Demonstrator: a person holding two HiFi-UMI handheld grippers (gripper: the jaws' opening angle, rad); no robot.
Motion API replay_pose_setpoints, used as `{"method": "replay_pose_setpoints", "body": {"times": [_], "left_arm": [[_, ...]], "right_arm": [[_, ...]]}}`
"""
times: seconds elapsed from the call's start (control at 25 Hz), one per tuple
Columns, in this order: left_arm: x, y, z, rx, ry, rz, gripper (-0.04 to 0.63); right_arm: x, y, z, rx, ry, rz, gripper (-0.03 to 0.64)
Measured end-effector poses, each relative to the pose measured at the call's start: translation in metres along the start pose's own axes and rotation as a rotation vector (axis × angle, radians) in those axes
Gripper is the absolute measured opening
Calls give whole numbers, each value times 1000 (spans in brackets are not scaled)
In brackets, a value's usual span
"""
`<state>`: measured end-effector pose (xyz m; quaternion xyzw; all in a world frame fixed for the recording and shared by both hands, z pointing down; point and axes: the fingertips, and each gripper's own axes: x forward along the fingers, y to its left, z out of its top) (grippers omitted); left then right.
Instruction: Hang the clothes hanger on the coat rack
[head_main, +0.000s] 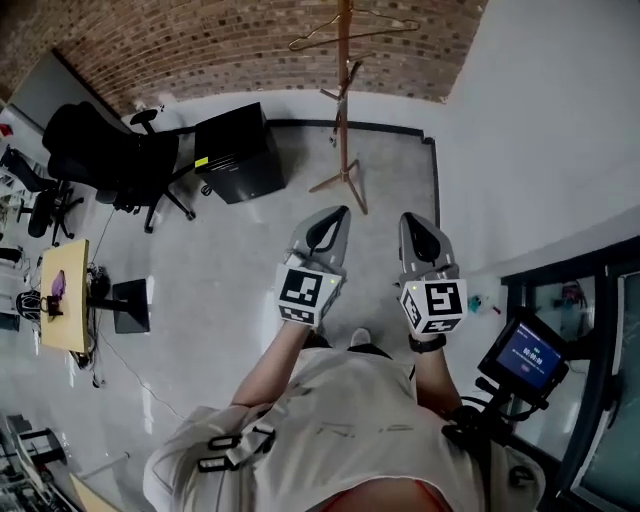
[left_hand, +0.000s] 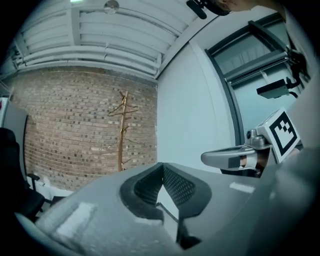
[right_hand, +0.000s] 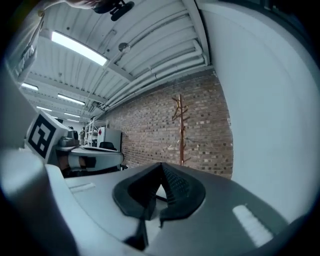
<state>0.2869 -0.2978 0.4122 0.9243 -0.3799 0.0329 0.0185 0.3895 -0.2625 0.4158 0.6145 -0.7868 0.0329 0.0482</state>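
Wooden coat rack (head_main: 343, 120) already bears the thin golden clothes hanger (head_main: 355, 30). Left claw (head_main: 338, 215) and right claw (head_main: 412, 220) are closed and empty. Hanging looks complete; only retreat seems to remain.

Counts, head view. Grippers: two, the left gripper (head_main: 338, 214) and the right gripper (head_main: 409, 218). Marker cubes: two, the left cube (head_main: 306, 291) and the right cube (head_main: 434, 303), one per gripper. Wooden coat rack (head_main: 344, 120): one. Clothes hanger (head_main: 300, 42): one, at the rack's top. Black cabinet (head_main: 238, 152): one. Black office chairs: two, the large chair (head_main: 95, 150) and the small chair (head_main: 35, 195). Wooden table (head_main: 65, 295): one. Blue-lit screen (head_main: 527, 356): one.
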Motion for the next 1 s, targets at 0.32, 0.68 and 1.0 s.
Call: {"method": "replay_pose_setpoints", "body": {"times": [0.32,0.68,1.0], "left_arm": [[-41,23,35,-20,-57,-95,0],[-46,18,27,-75,-61,-147,0],[-43,11,28,-72,-61,-159,0]], "right_arm": [[3,62,62,-91,-68,-73,0],[7,94,44,-100,9,-34,1],[8,93,40,-102,21,-27,0]]}}
